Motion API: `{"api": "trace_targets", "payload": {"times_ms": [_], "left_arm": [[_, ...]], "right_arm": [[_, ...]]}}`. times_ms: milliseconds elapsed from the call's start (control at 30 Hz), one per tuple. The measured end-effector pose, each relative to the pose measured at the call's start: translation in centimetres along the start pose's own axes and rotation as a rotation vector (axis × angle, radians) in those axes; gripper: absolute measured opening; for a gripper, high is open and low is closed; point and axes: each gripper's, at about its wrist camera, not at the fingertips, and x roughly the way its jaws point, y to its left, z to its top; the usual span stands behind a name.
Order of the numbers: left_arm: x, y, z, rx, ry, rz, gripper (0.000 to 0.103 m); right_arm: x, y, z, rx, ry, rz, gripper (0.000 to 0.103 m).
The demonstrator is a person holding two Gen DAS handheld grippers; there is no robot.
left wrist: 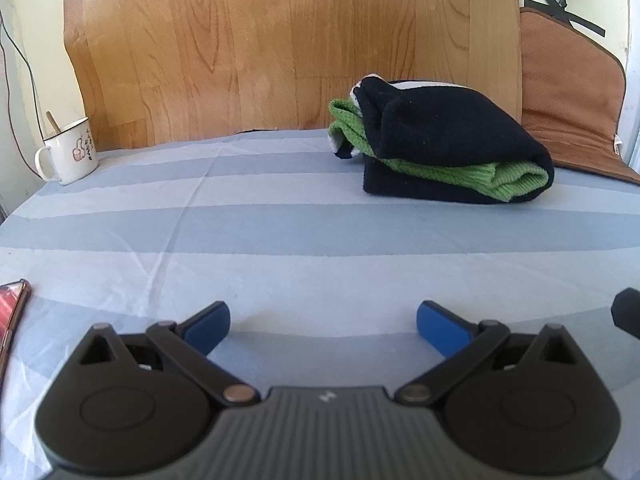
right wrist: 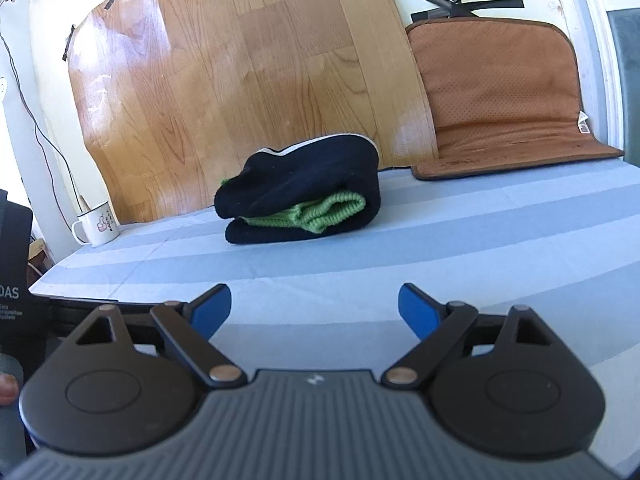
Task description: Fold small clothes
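Note:
A small black and green knit garment point(left wrist: 444, 144) lies folded in a bundle on the striped blue-grey cloth point(left wrist: 280, 232), toward the back right. It also shows in the right wrist view point(right wrist: 304, 192), at the back middle. My left gripper point(left wrist: 323, 326) is open and empty, low over the cloth, well in front of the bundle. My right gripper point(right wrist: 315, 310) is open and empty too, in front of the bundle and apart from it.
A white enamel mug point(left wrist: 70, 152) with a spoon stands at the back left; it also shows in the right wrist view point(right wrist: 98, 226). A brown cushion mat point(right wrist: 504, 92) leans at the back right. A wood-pattern sheet point(left wrist: 280, 48) covers the wall. A phone point(left wrist: 12, 312) lies at the left edge.

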Motion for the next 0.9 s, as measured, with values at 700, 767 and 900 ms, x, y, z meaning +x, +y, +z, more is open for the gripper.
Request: {"api": "trace_targets", "payload": {"times_ms": [700,767,900], "left_arm": [[-1.9,-0.1,0.3,0.034,-0.066,0.038,0.103],[-2.1,-0.1,0.5,0.050,-0.075,0.069,0.103],[-2.3,0.0,1.0,0.068,-0.087,0.119,0.103]], "right_arm": [[-0.3,-0.4,-0.1,0.047,-0.015,0.019,0.092],[-0.3,-0.5,-0.1,0.047,-0.016,0.023,0.092],[-0.5,-0.4,-0.1,0.049,-0.024,0.026,0.092]]}}
